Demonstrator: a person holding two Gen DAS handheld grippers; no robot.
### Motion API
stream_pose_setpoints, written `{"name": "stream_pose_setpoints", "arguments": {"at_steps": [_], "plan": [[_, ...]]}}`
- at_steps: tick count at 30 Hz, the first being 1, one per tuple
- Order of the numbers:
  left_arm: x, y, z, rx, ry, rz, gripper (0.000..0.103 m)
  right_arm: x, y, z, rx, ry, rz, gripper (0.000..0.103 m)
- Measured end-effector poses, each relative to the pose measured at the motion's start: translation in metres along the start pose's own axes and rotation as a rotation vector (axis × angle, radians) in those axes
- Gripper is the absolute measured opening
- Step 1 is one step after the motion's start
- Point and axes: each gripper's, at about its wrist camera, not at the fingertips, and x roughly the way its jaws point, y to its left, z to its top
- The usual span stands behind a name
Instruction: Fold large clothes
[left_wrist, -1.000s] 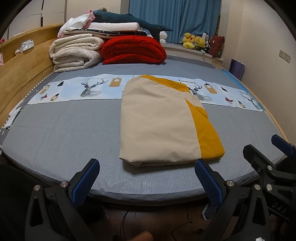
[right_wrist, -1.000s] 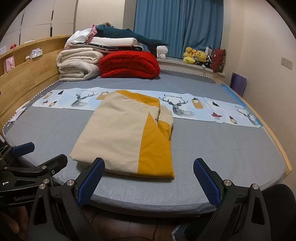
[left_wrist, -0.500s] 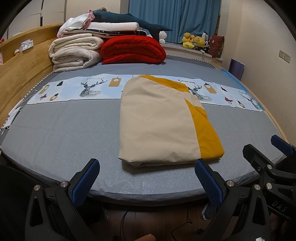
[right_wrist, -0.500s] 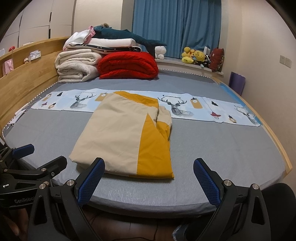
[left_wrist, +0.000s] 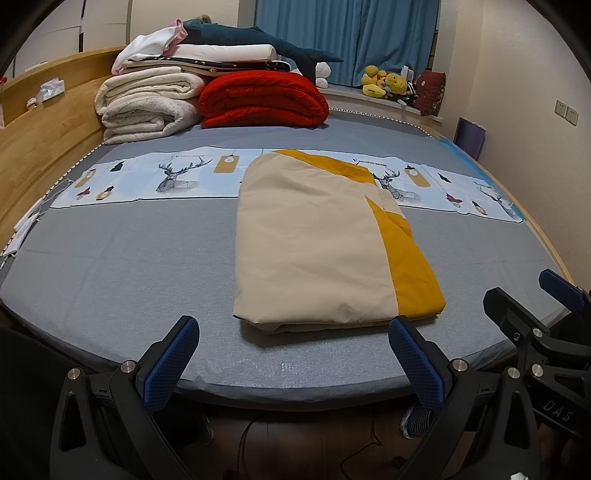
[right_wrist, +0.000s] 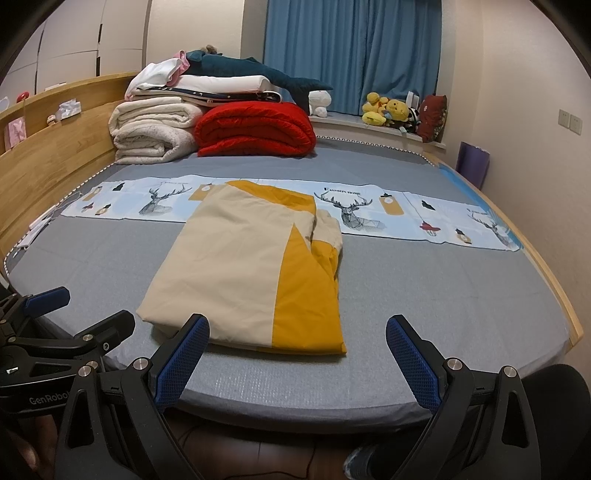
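Folded beige-and-yellow cloth (left_wrist: 317, 243) lies flat mid-bed, near edge just inside the mattress (left_wrist: 110, 266) edge, far end over the deer-print strip (left_wrist: 177, 177). Grey sheet bare on both sides. Your left gripper (left_wrist: 295, 358) and right gripper (right_wrist: 297, 356) hover off the edge, fingers apart, holding nothing.

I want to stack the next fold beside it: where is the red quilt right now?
In both views the red quilt sits at the far end of the bed, left of centre, right beside the rolled white blankets and under a pile of folded bedding.
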Motion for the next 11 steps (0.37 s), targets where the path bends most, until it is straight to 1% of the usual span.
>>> {"name": "stream_pose_setpoints", "arguments": {"at_steps": [11], "plan": [[0.0034,-0.0033,-0.0018,-0.004,0.007,0.001,0.102,-0.0002,0.0002,0.0001,0.0,0.001,0.0,0.096]]}}
